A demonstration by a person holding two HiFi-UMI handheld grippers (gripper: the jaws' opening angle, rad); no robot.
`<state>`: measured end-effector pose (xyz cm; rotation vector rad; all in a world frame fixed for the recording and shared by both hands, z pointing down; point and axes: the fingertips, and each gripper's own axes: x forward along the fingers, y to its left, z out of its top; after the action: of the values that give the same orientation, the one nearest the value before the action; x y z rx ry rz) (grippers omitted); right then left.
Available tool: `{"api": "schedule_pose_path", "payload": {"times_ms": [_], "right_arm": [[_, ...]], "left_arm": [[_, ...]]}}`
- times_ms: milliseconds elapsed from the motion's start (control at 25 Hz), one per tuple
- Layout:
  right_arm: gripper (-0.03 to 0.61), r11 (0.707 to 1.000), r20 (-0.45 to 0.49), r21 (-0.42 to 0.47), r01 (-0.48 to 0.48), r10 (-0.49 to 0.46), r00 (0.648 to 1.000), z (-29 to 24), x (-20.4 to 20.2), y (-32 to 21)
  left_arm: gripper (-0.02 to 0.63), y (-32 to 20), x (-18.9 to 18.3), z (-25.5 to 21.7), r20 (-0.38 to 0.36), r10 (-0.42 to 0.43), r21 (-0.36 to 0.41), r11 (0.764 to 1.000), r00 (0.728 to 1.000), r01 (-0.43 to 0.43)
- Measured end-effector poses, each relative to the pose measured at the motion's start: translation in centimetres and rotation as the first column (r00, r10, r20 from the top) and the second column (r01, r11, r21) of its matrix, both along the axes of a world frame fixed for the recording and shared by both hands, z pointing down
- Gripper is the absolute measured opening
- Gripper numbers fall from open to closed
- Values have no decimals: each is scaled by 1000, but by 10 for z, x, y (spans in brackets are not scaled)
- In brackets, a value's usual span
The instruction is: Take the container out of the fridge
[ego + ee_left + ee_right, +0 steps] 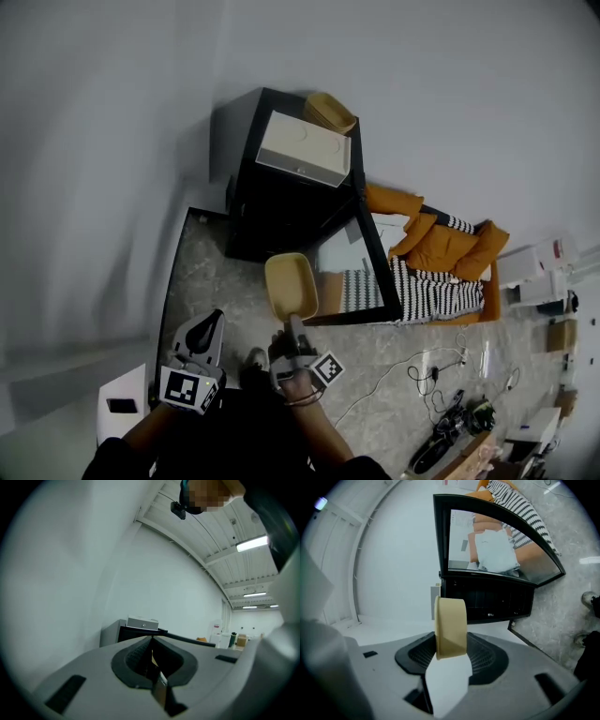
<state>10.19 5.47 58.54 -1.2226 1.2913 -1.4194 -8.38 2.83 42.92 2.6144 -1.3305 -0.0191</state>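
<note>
Grip is the weak point at this moment. The right gripper (292, 323) has its jaws about two-thirds open and pressed on one wall of the shallow tan plastic container (291, 285). In the right gripper view the container (451, 626) stands on edge between the pads, and only a narrow part of it is caught. It is already outside the small black mini fridge (281, 206) and hangs in the air in front of the opening, above the grey stone floor (211, 272). So I judge the task as nearly finished.

The left gripper (208, 326) is beside it, with the jaws closed together and nothing held that I can see (152, 660).

Several things could go wrong from here:
- The container may turn or slide in the pads, because it is held at one side only and its weight hangs away from the grip.
- A quick swing of the hand could make it drop on the hard floor.
- The open glass door (361, 267) stands just to the right, so a movement to that side could knock the container against it.
</note>
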Motion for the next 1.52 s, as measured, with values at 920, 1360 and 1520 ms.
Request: {"api": "schedule_pose_path", "payload": {"times_ms": [920, 1360, 1520], "right_arm": [[195, 995, 66, 31, 95, -97, 993, -24, 17, 33], [193, 995, 55, 21, 93, -94, 994, -26, 25, 35], [193, 995, 53, 20, 94, -95, 994, -25, 26, 33]], "left_arm": [[5, 21, 33, 10, 11, -84, -35, 996, 996, 84], [5, 21, 36, 9, 7, -89, -37, 995, 996, 89], [5, 19, 38, 12, 3, -84, -37, 996, 996, 84]]}}
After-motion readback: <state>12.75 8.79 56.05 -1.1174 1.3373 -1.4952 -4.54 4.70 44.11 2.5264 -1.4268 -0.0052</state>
